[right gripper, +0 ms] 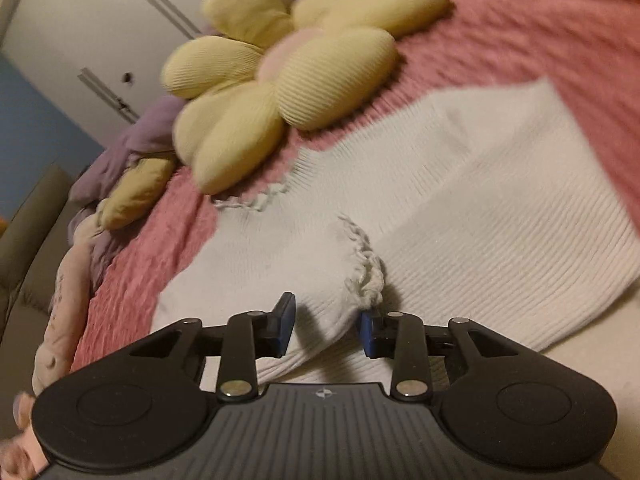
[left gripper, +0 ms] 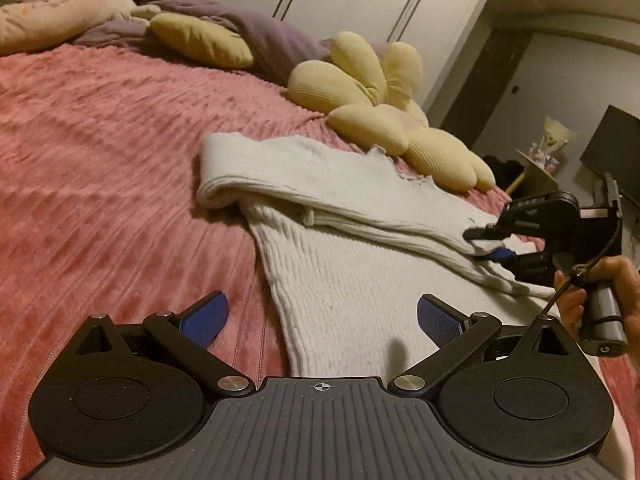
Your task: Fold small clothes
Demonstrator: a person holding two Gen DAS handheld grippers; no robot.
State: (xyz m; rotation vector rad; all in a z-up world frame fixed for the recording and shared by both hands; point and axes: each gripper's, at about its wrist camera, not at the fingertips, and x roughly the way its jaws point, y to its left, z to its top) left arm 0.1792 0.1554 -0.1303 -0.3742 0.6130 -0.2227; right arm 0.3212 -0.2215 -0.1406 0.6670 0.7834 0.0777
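A white ribbed knit sweater (left gripper: 340, 280) lies on the pink bedspread (left gripper: 100, 160), one sleeve (left gripper: 320, 188) folded across its body. My left gripper (left gripper: 322, 312) hovers over the sweater's near edge, open wide and holding nothing. In the left wrist view my right gripper (left gripper: 480, 245) is at the right, at the sleeve's end, held by a hand (left gripper: 616, 280). In the right wrist view the right gripper (right gripper: 326, 320) has its jaws partly apart. The frilled cuff (right gripper: 360, 264) lies between them and brushes only the right pad, over the sweater body (right gripper: 480, 220).
A yellow flower-shaped pillow (left gripper: 372, 92) (right gripper: 280, 80) lies just beyond the sweater. Purple bedding (left gripper: 248, 32) and other cushions are piled at the head of the bed. White wardrobe doors (left gripper: 360, 0) stand behind. Bare pink spread extends left of the sweater.
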